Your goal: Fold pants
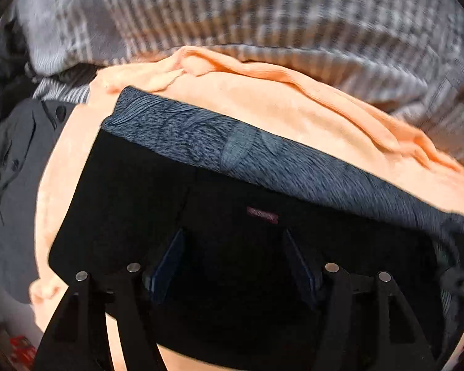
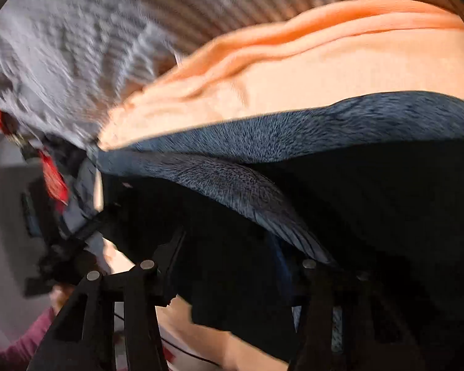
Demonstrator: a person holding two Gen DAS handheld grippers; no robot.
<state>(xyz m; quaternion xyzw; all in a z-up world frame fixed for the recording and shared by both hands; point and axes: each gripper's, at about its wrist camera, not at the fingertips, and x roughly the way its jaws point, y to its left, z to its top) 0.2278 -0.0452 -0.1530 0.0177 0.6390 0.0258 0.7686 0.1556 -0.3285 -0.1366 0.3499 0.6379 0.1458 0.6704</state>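
The black pants (image 1: 157,204) lie folded on an orange blanket (image 1: 294,108), with a blue-grey fleecy lining (image 1: 263,154) showing along their far edge. My left gripper (image 1: 233,247) is open just above the black cloth, its fingers (image 1: 170,259) apart and empty. In the right wrist view the pants (image 2: 371,201) fill the lower right, with the fleecy lining (image 2: 294,136) folded over. My right gripper (image 2: 229,247) is low over the cloth; its right finger is hidden under a fleecy flap (image 2: 247,191), so its hold is unclear.
A grey striped bedcover (image 1: 263,15) lies beyond the orange blanket. A dark grey buttoned garment (image 1: 15,160) lies at the left. The right wrist view shows the orange blanket (image 2: 324,68), the striped cover (image 2: 77,61), and red-and-black items (image 2: 52,179) at the left.
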